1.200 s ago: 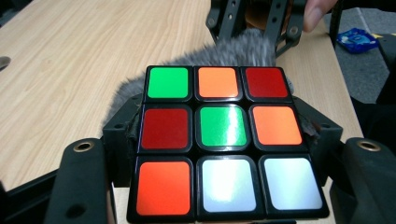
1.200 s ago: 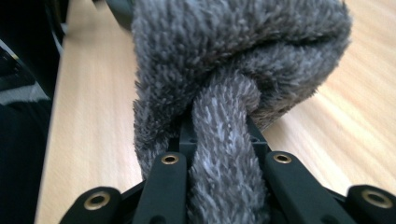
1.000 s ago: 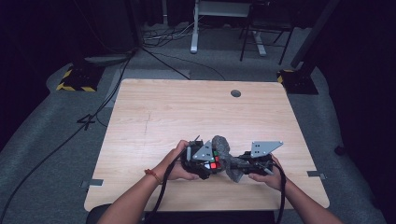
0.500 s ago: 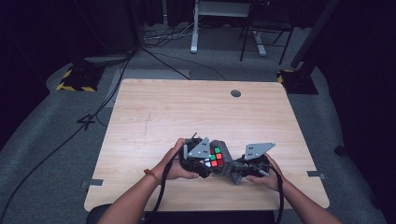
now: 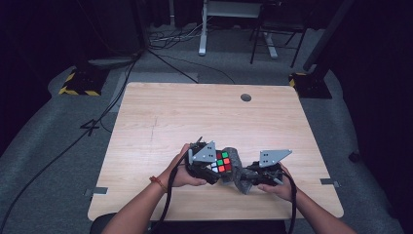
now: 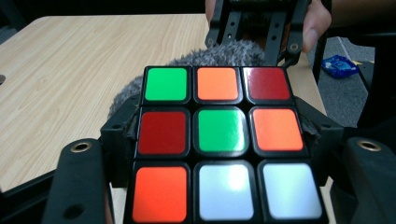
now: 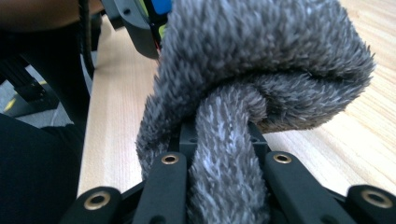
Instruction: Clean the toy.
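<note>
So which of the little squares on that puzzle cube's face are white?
On the puzzle cube held in the left gripper, the white squares are the middle and right ones of the bottom row; the rest are green, orange or red.

The right gripper (image 7: 226, 186) clamps a fold of grey fuzzy cloth (image 7: 261, 60) between its black jaws, above the wooden desk (image 7: 355, 154).

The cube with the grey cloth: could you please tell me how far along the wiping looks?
Done: the left claw grips the cube, and the right claw is shut on the cloth. In hand: in the high view the cloth lies against the cube's far side, above the table. Left: the colourful face toward the camera is uncovered; whether any face is already wiped, I cannot tell.
</note>
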Demonstrator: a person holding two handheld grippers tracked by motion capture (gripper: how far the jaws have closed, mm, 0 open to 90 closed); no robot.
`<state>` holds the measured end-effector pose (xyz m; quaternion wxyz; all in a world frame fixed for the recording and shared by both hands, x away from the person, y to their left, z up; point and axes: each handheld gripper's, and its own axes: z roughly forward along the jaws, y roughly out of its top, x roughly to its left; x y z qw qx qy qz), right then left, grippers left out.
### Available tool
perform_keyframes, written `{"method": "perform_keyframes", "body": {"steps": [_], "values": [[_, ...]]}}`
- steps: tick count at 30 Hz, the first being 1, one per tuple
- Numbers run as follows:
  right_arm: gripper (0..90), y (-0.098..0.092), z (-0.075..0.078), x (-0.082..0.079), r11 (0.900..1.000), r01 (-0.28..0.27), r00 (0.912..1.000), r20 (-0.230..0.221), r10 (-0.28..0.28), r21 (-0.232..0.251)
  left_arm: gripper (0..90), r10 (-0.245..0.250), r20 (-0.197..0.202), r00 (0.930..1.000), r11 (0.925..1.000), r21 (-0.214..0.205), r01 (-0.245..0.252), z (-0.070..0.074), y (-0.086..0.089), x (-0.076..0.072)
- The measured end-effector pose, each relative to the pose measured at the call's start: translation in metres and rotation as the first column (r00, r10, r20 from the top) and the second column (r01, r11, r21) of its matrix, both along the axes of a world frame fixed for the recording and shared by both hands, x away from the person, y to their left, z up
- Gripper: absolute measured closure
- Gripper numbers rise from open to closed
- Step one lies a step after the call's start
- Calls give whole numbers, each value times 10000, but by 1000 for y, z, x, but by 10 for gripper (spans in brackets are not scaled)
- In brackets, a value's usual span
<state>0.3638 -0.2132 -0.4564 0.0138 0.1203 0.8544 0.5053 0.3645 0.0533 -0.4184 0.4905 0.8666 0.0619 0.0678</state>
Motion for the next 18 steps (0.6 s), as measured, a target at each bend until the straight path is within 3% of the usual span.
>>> {"method": "perform_keyframes", "body": {"steps": [7, 12, 15, 18], "values": [[772, -9, 4, 0, 9990, 188, 9998, 25, -189, 396, 329, 59, -97, 9999, 9999, 91, -58, 0, 1, 0], [773, -9, 3, 0, 9994, 175, 9998, 87, -178, 311, 330, 19, -43, 10000, 9994, 351, -18, -1, 1, 0], [773, -13, 6, 1, 9976, 204, 9998, 46, -208, 663, 328, 11, -67, 10000, 9972, 753, -6, -6, -2, 0], [774, -12, 10, -1, 9971, 110, 9998, 174, -124, 755, 331, -99, 247, 9996, 9891, 1471, 61, -13, -14, -5]]}}
